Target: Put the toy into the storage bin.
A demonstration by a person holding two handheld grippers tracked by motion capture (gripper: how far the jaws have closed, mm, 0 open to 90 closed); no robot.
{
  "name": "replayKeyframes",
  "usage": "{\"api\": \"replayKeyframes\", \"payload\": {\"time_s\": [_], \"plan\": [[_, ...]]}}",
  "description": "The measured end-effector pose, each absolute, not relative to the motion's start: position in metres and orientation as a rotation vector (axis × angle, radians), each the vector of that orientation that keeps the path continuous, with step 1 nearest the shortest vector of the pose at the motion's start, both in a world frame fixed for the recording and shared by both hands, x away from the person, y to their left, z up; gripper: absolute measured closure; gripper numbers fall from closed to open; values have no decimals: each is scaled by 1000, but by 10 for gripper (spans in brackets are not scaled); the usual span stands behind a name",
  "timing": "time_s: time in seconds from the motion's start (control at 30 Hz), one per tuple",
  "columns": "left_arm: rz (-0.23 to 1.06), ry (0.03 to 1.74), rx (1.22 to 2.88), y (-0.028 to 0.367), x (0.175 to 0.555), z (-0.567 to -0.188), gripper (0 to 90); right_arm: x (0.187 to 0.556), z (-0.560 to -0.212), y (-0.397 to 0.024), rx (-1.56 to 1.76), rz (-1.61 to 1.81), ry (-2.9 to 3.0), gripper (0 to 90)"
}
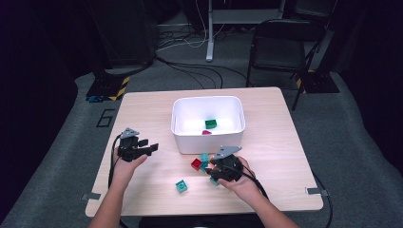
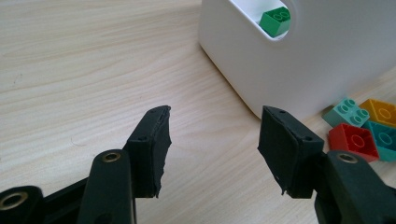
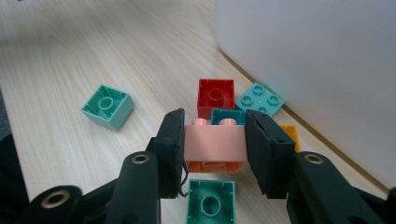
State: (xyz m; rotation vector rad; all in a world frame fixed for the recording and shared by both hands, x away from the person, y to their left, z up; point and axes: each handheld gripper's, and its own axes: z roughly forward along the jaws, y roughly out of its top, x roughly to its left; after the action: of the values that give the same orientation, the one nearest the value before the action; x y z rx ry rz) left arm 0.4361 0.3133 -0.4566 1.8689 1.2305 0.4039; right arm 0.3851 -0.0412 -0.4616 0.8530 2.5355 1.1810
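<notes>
Presently, the right gripper (image 3: 214, 149) is clamped on a pink brick (image 3: 215, 142), one black pad pressed to each side of it. In the right gripper view the brick sits squarely between the jaws, studs up, above the wooden table (image 1: 142, 109), with an orange piece just beneath it whose attachment I cannot confirm.

In the high view this gripper (image 1: 215, 175) is at the near side of the table, right of centre, just in front of the white bin (image 1: 208, 137).

Loose bricks lie round the held one. A red brick (image 3: 215, 96) and a pale teal brick (image 3: 259, 99) lie beyond it, close to the bin wall. A darker teal brick (image 3: 228, 116) shows directly behind the pink one. A yellow brick (image 3: 290, 134) is partly hidden by the right-hand jaw. A green brick (image 3: 210, 201) lies hollow side up beneath the jaws, and a mint brick (image 3: 108, 106) lies apart to the left, also hollow side up.

The left gripper (image 2: 214, 144) has its jaws standing well apart with nothing between them. It is over bare table at the near left (image 1: 138, 148), short of the bin's left wall.

Inside the bin rest a dark green brick (image 1: 210, 124) and a small red piece (image 1: 206, 132).
</notes>
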Motion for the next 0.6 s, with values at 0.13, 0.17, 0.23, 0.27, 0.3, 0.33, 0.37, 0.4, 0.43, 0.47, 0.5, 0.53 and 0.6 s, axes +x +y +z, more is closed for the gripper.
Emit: {"api": "replayKeyframes", "payload": {"time_s": [0.13,0.17,0.23,0.27,0.3,0.33,0.37,0.4,0.43,0.47,0.5,0.53,0.6], "plan": [[399,1232,1874,314,436,-457,428,385,-450,-44,859,1211,2531,586],[400,1230,1877,314,437,-457,428,386,-445,-46,857,1219,2525,586],[400,1232,1874,314,437,-457,428,386,-439,-48,867,1231,2523,586],[400,1231,1874,314,436,-457,428,386,-439,-48,867,1231,2523,586],[401,1230,1875,314,436,-457,428,387,-432,-50,878,1252,2524,586],[401,1231,1875,314,437,-457,428,387,-432,-50,878,1252,2524,586],[398,1231,1877,314,437,-457,428,388,-429,-51,873,1260,2523,586],[398,1231,1877,315,437,-457,428,388,-426,-51,872,1268,2522,586],[400,1231,1874,315,437,-457,428,389,-423,-52,875,1274,2521,586],[402,1227,1876,315,437,-457,428,389,-419,-53,871,1280,2520,586],[403,1228,1875,315,437,-457,428,390,-416,-54,861,1286,2520,586],[403,1227,1876,315,437,-457,428,390,-413,-54,866,1292,2519,586],[399,1231,1876,315,437,-457,428,392,-405,-55,850,1309,2518,586]]}}
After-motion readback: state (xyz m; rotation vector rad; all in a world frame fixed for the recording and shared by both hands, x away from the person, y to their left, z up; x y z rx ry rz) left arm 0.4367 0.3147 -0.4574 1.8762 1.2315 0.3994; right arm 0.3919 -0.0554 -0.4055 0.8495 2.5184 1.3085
